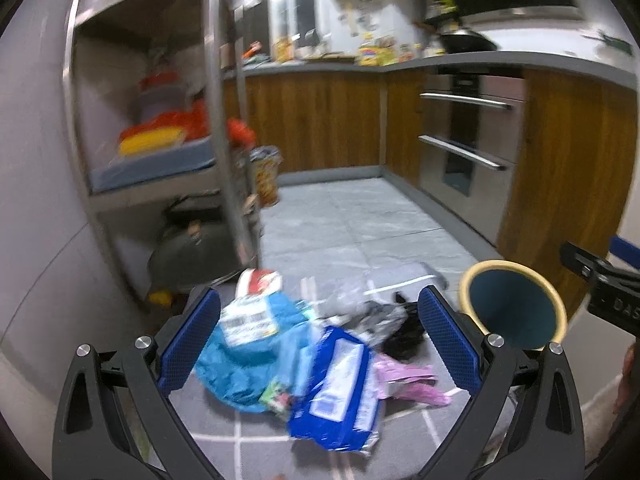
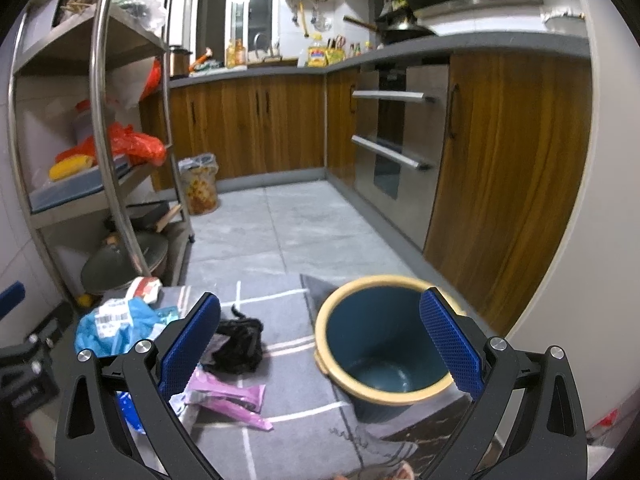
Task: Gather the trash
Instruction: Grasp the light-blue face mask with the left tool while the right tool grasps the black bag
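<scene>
The bin [image 2: 384,344] stood on the rug [image 2: 288,432] with nothing visible inside, wrappers [image 1: 304,356] piled beside it; the left gripper [image 1: 320,340] and the right gripper [image 2: 320,340] were both spread, holding nothing.

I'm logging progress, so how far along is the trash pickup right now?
Barely begun. Done: nothing visible, since the bin looks empty inside. In hand: nothing; the left gripper and right gripper are both open. Left: blue wrappers, pink packet and black clump lie on the mat.
</scene>
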The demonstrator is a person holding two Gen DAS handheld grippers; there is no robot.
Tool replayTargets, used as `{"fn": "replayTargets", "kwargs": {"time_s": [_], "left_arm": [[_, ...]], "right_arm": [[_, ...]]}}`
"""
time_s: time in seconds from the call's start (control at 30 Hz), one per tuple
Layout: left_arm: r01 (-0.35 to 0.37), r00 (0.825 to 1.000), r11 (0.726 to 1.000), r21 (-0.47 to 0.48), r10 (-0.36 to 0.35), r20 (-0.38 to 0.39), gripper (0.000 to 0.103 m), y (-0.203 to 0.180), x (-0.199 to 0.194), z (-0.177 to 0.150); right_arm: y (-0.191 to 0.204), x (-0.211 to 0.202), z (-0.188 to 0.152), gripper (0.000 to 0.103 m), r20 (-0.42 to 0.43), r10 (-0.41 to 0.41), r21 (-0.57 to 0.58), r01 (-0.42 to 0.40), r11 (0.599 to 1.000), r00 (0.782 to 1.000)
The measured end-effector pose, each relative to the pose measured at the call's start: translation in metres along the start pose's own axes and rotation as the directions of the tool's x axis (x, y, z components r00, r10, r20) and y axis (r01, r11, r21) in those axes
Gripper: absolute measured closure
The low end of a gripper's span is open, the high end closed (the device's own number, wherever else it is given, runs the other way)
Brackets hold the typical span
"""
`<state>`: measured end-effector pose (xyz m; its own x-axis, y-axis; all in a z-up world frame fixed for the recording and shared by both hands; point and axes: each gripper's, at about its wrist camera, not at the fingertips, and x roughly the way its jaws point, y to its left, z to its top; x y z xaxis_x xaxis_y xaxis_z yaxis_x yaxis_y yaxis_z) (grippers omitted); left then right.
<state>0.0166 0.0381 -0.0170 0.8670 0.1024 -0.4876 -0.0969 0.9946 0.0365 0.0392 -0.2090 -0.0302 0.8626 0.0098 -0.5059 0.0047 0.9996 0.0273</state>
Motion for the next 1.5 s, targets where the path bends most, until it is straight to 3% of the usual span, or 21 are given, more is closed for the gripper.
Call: {"fn": "replayTargets", "kwargs": {"time_s": [0.17, 0.33, 0.53, 0.6, 0.67, 0.77, 0.93, 1.13, 1.23, 1.37, 1.5], "left_arm": [[-0.074, 0.995, 0.996, -0.058, 0.070, -0.073, 0.006, 0.038, 0.029, -0.002], [-0.107, 0.984, 0.988, -0.114, 0.089, -0.156, 0.006, 0.065, 0.057, -0.006], [-0.072, 0.965, 0.997, -0.032, 0.062, -0.254, 0.008, 0.053, 0.088, -0.021], [-0.046, 0.956, 0.999, 0.007, 0.046, -0.289, 0.014, 0.043, 0.099, -0.027], [-0.040, 0.950, 0.999, 0.034, 0.049, -0.309, 0.020, 0.037, 0.108, -0.031], [-0.047, 0.944, 0.999, 0.001, 0.045, -0.327, 0.025, 0.037, 0.123, -0.034], [-0.025, 0.931, 1.000, -0.010, 0.020, -0.364, 0.042, 0.031, 0.136, -0.038], [0.015, 0.911, 1.000, -0.004, -0.015, -0.412, 0.057, 0.023, 0.150, -0.043], [0.038, 0.901, 0.999, -0.013, -0.040, -0.433, 0.070, 0.023, 0.156, -0.046], [0.050, 0.887, 0.999, -0.011, -0.050, -0.459, 0.082, 0.021, 0.164, -0.048], [0.045, 0.881, 0.999, -0.014, -0.047, -0.471, 0.091, 0.021, 0.167, -0.046]], "right_arm": [[0.009, 0.035, 0.001, 0.004, -0.106, 0.061, -0.004, -0.061, 0.998, 0.992], [0.023, 0.065, 0.007, 0.004, -0.185, 0.132, 0.022, -0.130, 0.991, 0.974], [0.034, 0.101, 0.006, 0.008, -0.294, 0.185, 0.083, -0.168, 0.982, 0.938], [0.035, 0.111, 0.005, 0.011, -0.313, 0.190, 0.107, -0.164, 0.981, 0.931], [0.037, 0.123, 0.006, 0.024, -0.331, 0.195, 0.124, -0.162, 0.979, 0.923], [0.043, 0.139, 0.007, 0.032, -0.337, 0.212, 0.137, -0.175, 0.975, 0.917], [0.057, 0.155, 0.005, 0.033, -0.336, 0.267, 0.129, -0.237, 0.963, 0.903], [0.066, 0.187, -0.006, 0.033, -0.410, 0.323, 0.170, -0.277, 0.946, 0.853], [0.070, 0.201, -0.015, 0.033, -0.472, 0.340, 0.184, -0.286, 0.940, 0.813], [0.071, 0.210, -0.019, 0.037, -0.507, 0.338, 0.187, -0.282, 0.941, 0.793], [0.071, 0.213, -0.020, 0.065, -0.514, 0.342, 0.190, -0.285, 0.940, 0.786]]}}
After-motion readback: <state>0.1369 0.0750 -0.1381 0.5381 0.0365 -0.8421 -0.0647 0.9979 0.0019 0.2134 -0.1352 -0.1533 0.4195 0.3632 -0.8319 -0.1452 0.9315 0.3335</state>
